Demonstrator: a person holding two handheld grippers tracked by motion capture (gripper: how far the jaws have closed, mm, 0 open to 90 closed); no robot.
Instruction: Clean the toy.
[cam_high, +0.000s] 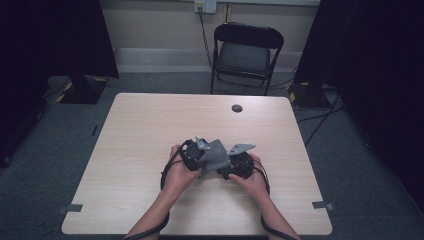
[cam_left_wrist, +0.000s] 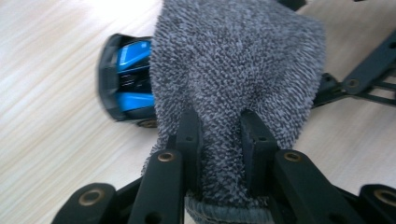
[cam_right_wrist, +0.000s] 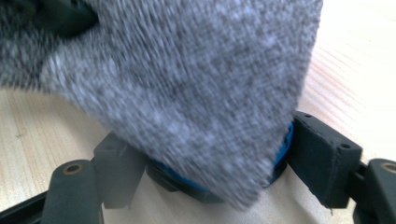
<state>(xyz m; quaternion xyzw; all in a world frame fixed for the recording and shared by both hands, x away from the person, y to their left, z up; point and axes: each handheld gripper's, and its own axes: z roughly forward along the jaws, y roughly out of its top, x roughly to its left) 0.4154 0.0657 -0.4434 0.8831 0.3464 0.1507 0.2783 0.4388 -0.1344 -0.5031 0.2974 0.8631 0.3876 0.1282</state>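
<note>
- Left gripper view, close up: the left gripper (cam_left_wrist: 219, 144) has its jaws squeezed nearly shut on a fuzzy grey cloth (cam_left_wrist: 233, 70). The cloth sticks up between the two black jaws and hangs out past them.
- Just behind the cloth in that view sits a round black and blue thing (cam_left_wrist: 126, 79). The cloth hangs over part of it.
- Right gripper view: the right gripper (cam_right_wrist: 219, 158) has its jaws wide apart, one on each side of that same round thing (cam_right_wrist: 282, 144). It looks held, but the cloth covers most of it, so I cannot be sure the jaws press on it.
- High view: both grippers (cam_high: 192, 155) (cam_high: 237, 167) meet over the near middle of the tabletop (cam_high: 150, 125), with the cloth (cam_high: 216, 159) between them.
- I think the step in hand is wiping the round thing, or wrapping it, with the cloth.
- Next, the left gripper should keep its tight hold and rub the cloth over the thing, while the right gripper keeps it still.
- No bowl, box or other container is on the tabletop.
- Farther off, a black chair (cam_high: 247, 52) stands behind the tabletop.
</note>
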